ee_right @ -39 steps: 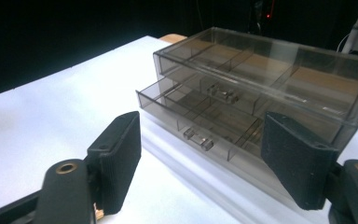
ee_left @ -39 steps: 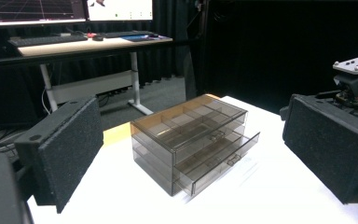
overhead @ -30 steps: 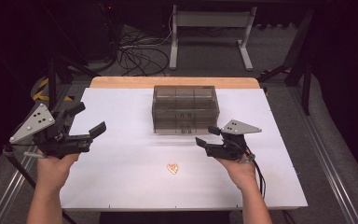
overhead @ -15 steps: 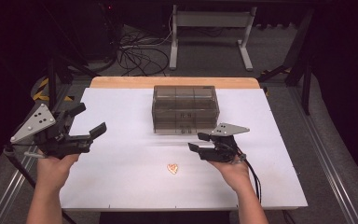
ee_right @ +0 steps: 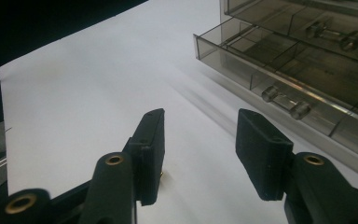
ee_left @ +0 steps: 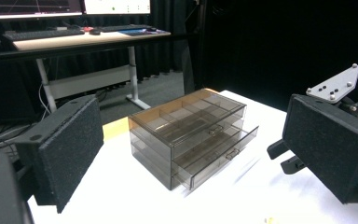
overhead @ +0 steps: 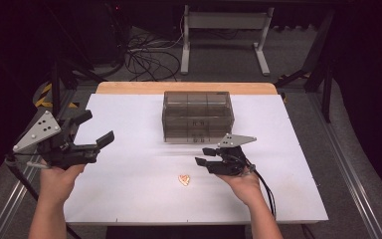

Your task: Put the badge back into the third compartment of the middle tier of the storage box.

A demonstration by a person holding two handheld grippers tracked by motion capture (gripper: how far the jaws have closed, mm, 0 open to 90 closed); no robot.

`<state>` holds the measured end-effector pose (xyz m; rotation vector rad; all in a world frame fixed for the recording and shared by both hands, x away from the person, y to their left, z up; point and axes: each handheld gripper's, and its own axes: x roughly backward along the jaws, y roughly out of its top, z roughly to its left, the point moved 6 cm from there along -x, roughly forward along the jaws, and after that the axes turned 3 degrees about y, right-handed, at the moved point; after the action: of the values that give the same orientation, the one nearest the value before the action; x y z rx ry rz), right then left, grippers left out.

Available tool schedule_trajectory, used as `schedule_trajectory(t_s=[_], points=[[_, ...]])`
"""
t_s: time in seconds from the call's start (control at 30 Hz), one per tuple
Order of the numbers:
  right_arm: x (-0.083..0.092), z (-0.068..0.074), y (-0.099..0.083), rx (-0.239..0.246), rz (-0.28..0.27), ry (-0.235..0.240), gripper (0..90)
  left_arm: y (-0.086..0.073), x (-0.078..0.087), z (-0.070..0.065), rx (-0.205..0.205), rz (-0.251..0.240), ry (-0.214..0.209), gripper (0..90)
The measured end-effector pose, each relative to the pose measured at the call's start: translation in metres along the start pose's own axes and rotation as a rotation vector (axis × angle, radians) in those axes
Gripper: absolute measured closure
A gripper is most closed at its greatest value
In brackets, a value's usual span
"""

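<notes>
A smoky clear drawer unit stands at the middle back of the white table. Its bottom drawer is pulled out a little, its clear handle facing me. A small orange-gold object lies on the table in front of the unit. My right gripper hovers open just right of that object, jaws pointing left. In its own view the right gripper holds nothing. My left gripper stands wide open at the table's left edge, and in its own view the left gripper faces the drawer unit.
A wooden strip runs along the table's far edge. Behind it are a desk frame and floor cables. Metal rails flank the table on both sides. A desk with monitors stands beyond the drawer unit.
My right gripper has moved left and a little nearer to me, away from the drawer front and closer to the small orange-gold object. The left gripper has stayed put.
</notes>
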<state>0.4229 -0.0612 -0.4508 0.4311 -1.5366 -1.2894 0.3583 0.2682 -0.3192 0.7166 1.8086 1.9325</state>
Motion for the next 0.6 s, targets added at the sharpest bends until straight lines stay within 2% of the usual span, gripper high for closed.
schedule_trajectory(t_s=[0.6], points=[[-0.019, 0.008, -0.011, -0.012, 0.073, 0.064, 61.9, -0.001, -0.001, -0.001, -0.002, 0.011, -0.004, 6.2]])
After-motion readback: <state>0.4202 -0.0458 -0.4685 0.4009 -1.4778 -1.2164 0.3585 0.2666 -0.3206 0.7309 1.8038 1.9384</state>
